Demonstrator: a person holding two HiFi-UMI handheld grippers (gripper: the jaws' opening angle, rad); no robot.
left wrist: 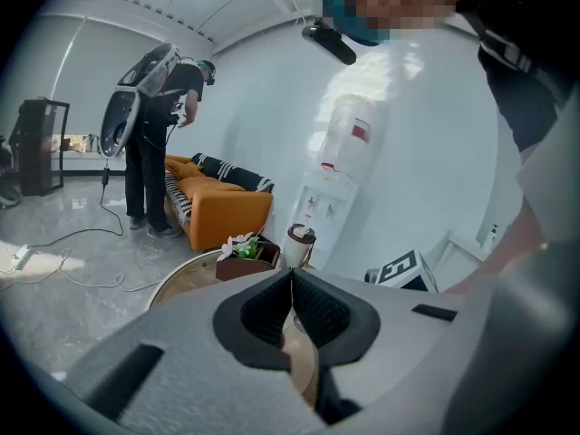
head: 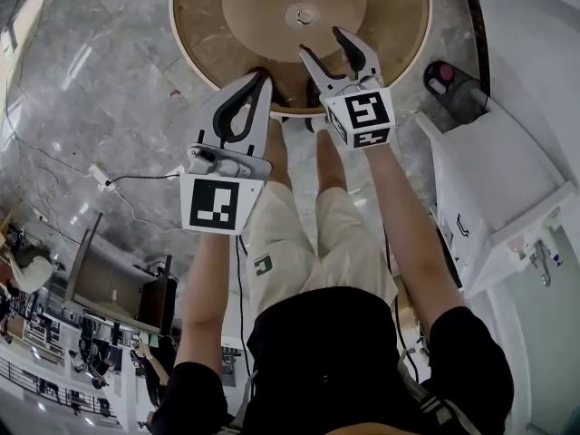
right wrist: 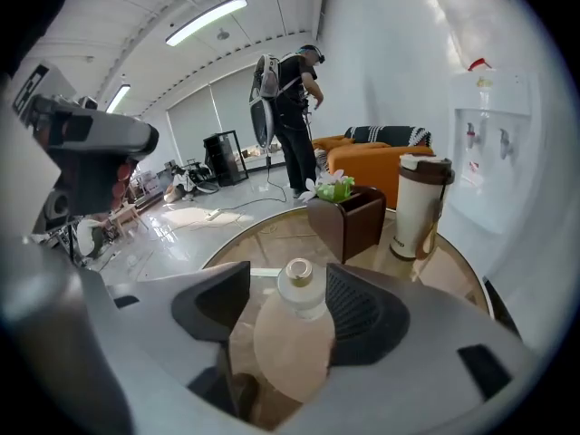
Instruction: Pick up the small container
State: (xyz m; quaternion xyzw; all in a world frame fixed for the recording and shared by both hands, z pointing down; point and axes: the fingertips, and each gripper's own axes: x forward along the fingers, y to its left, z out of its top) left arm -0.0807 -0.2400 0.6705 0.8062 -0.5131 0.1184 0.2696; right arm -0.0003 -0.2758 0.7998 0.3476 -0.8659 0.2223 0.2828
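Note:
The small container point(right wrist: 293, 329) is a pale frosted bottle with a round body and a gold cap. In the right gripper view it shows in the gap between the two pads, and neither pad presses on it. In the head view it is a small round thing point(head: 304, 14) at the middle of the round wooden table point(head: 198, 27), beyond the fingertips of my right gripper point(head: 321, 42), which stands open over the table's near edge. My left gripper point(head: 262, 76) is shut, its pads meeting with nothing between them point(left wrist: 292, 284), and it hangs at the table's near rim.
On the far side of the table stand a brown box with flowers point(right wrist: 347, 216) and a tall lidded cup point(right wrist: 420, 205). A white water dispenser point(head: 494, 175) stands right of the table. An orange sofa point(left wrist: 216, 205) and a standing person point(left wrist: 161, 134) are farther off. Cables lie on the floor.

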